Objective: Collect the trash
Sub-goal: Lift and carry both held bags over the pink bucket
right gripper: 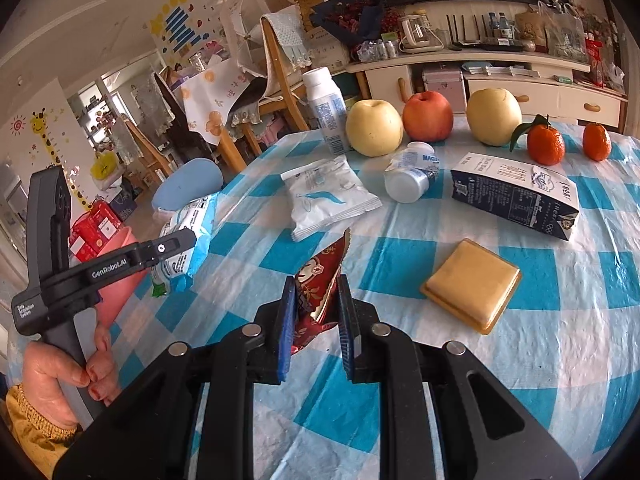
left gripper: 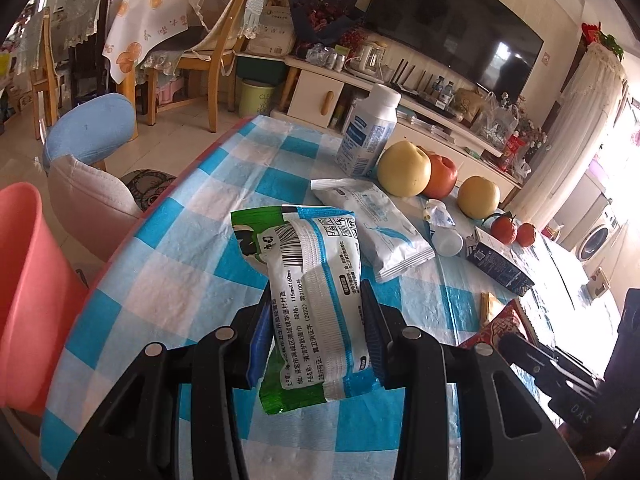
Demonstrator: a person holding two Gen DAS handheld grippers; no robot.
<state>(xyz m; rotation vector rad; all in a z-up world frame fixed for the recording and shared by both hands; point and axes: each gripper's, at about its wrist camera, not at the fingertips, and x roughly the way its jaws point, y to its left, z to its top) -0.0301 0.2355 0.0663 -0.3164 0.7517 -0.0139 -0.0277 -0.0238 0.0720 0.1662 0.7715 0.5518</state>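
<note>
Pink bin (left gripper: 28, 288) seen at 9 o'clock in the left wrist view, off the worktop (left gripper: 192, 248) edge – only its outer wall is visible, contents cannot be told. Green-and-white wipes packet (left gripper: 316, 300) is pinched by the left claw (left gripper: 316, 320), held above the checked cloth; its long axis runs roughly 6 to 12 o'clock, green end at both extremes, barcode toward 11. Red foil wrapper (right gripper: 318, 292) is pinched by the right claw (right gripper: 316, 316), pads pressed onto it; long axis upright, tip toward 12 to 1 o'clock.

Left on the worktop – white sachet (right gripper: 326, 196) lying flat, small white bottle (right gripper: 412, 178) on its side with base toward 7 o'clock, dark milk carton (right gripper: 516, 196) lying down with long axis 10 to 4 o'clock, gold tray (right gripper: 472, 284) flat. Tall white bottle (right gripper: 326, 108) stands upright at 11 o'clock beside the fruit.
</note>
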